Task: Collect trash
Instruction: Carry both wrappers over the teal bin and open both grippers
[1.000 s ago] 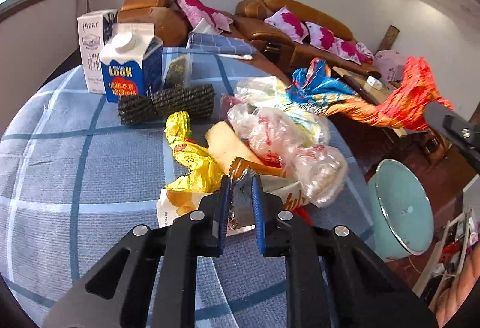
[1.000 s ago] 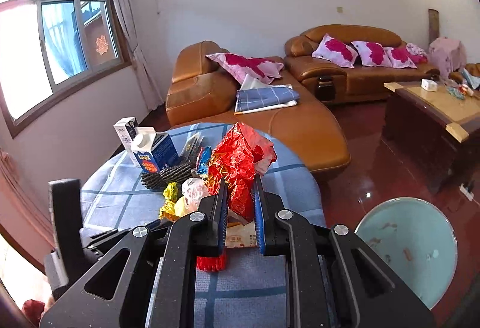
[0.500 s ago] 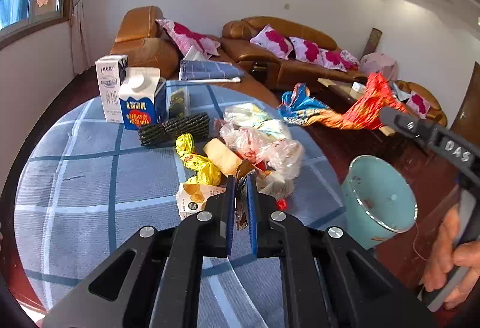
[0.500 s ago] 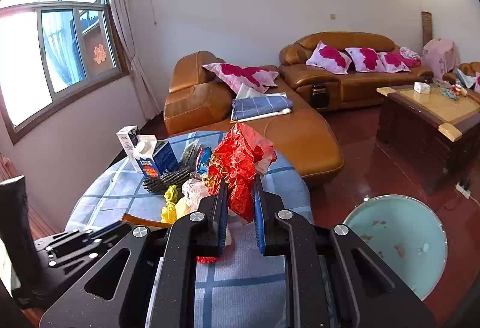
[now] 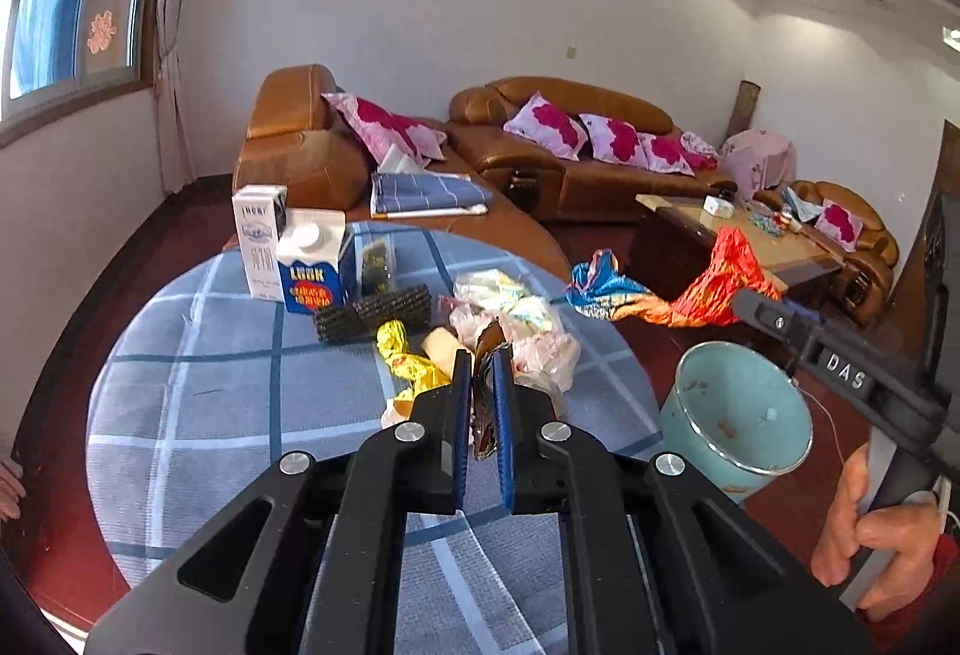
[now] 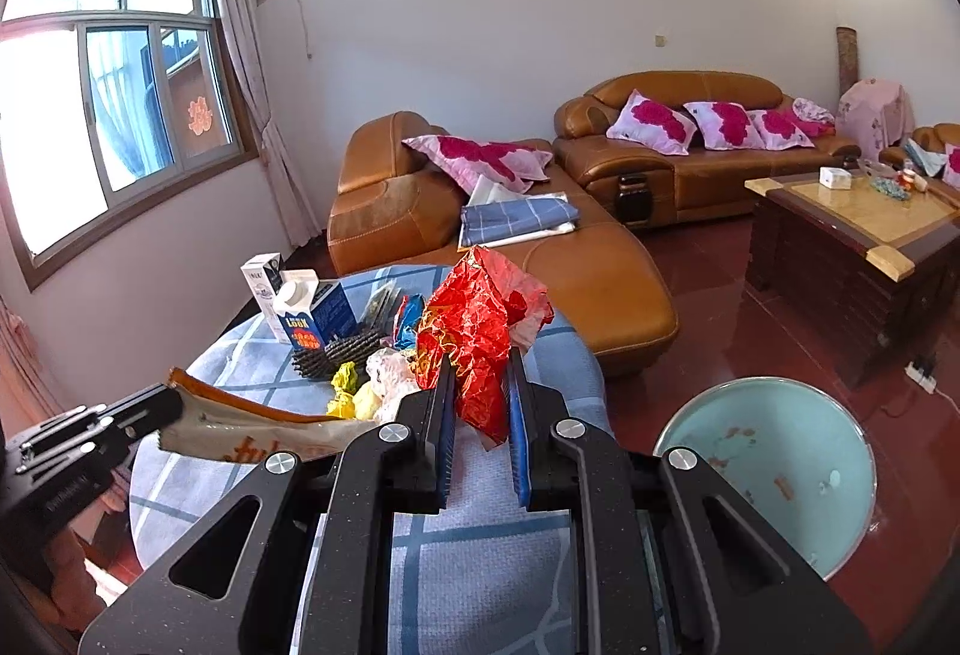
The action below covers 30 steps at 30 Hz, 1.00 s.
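- Left fingers (image 5: 461, 403) are clamped on a brown wrapper (image 5: 485, 403), lower centre of the left view, above the table (image 5: 180, 415).
- Right gripper (image 6: 480, 403) pinches a red foil bag (image 6: 480, 331), centre of its view.
- Teal bin (image 6: 774, 469) sits lower right, on the floor beside the table.
- Remaining trash pile (image 5: 510, 319) lies mid-table, near a milk carton (image 5: 312, 271).

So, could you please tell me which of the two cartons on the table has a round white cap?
The blue carton marked LOOK; the taller white carton behind it shows none.
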### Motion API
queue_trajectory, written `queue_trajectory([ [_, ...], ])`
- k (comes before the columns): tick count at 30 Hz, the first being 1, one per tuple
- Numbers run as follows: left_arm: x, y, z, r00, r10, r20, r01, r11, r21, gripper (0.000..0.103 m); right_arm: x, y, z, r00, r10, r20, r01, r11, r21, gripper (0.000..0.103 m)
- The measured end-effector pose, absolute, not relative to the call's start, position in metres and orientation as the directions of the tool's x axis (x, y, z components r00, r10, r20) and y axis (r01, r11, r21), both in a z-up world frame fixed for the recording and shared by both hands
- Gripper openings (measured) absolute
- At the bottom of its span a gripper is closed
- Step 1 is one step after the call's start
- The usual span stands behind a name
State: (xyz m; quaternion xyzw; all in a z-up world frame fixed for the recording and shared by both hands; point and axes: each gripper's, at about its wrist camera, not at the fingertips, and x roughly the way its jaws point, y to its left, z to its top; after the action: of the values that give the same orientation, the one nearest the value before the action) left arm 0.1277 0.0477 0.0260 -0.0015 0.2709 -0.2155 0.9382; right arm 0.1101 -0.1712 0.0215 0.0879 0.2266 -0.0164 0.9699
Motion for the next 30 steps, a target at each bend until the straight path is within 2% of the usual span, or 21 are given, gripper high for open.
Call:
queue_trajectory([
  [11,0.115,0.032,0.05,0.778,-0.421,-0.467,0.432,0.897,-0.091,0.007,0.086,-0.187,0.029,0.911,-0.04,-0.411,0.117,0.98,0.164,0.016],
  [30,0.121,-0.03,0.054,0.717,-0.537,-0.443,0.561,0.823,-0.091,0.007,0.044,-0.247,0.029,0.89,-0.227,-0.396,0.303,0.943,0.139,0.016],
])
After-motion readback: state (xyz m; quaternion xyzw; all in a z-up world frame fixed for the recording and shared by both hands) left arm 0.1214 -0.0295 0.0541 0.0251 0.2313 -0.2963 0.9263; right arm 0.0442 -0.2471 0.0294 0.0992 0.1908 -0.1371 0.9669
